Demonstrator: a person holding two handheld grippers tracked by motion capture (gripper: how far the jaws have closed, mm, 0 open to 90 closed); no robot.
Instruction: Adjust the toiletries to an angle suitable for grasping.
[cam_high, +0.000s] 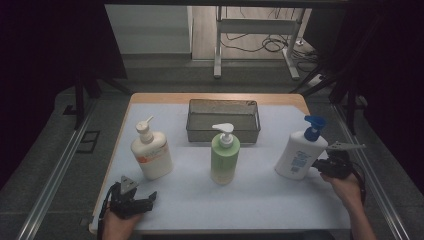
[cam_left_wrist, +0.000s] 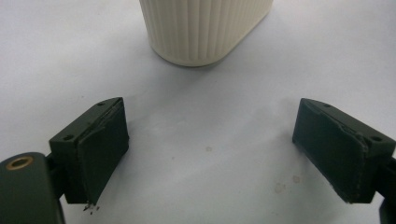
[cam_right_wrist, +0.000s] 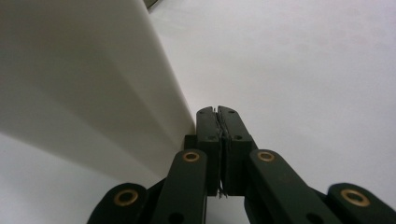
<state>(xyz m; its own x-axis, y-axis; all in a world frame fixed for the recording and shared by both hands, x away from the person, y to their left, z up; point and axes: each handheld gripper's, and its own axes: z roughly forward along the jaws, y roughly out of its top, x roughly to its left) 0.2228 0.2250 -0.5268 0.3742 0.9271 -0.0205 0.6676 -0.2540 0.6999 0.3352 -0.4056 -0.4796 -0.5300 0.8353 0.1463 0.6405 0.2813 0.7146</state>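
The white bottle (cam_high: 299, 156) leans against the clenched right hand-held gripper (cam_high: 320, 165); the left hand-held gripper (cam_high: 146, 202) gapes, empty.

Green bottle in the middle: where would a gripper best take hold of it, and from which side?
Probably the green bottle is best gripped across its body below the white pump, coming level from the near side. It stands upright with bare mat in front, and the wire basket sits close behind.
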